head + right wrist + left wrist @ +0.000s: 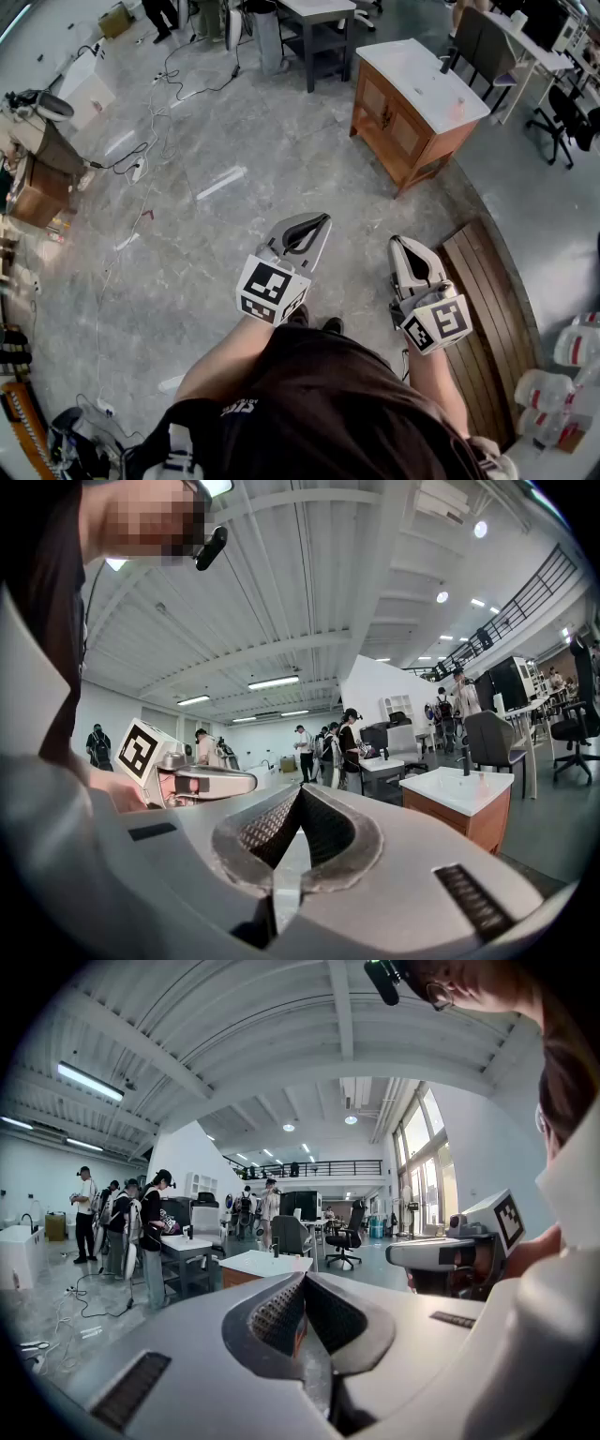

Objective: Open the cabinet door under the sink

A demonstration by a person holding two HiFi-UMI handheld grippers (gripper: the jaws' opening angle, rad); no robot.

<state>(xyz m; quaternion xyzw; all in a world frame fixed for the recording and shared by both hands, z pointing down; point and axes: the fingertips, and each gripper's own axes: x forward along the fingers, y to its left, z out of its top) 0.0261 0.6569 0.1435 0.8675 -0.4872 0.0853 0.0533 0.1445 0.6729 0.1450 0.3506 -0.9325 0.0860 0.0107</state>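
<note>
The sink cabinet [405,117] is a wooden unit with a white top and a black faucet [448,62], standing on the grey floor at the upper right of the head view. Its doors [384,111] are closed. My left gripper [325,218] and right gripper [397,241] are held side by side in front of my body, well short of the cabinet, both shut and empty. In the left gripper view the left gripper [302,1277] has its jaws together, with the cabinet [253,1267] far ahead. The right gripper [301,789] is likewise shut, and the cabinet [461,808] stands off to its right.
A slatted wooden platform [487,291] lies on the floor at the right. Cables [155,103] trail over the floor at the left. A grey table [314,33] stands behind the cabinet, with office chairs [562,122] beyond. White jugs [553,384] sit at the lower right. Several people [122,1222] stand far off.
</note>
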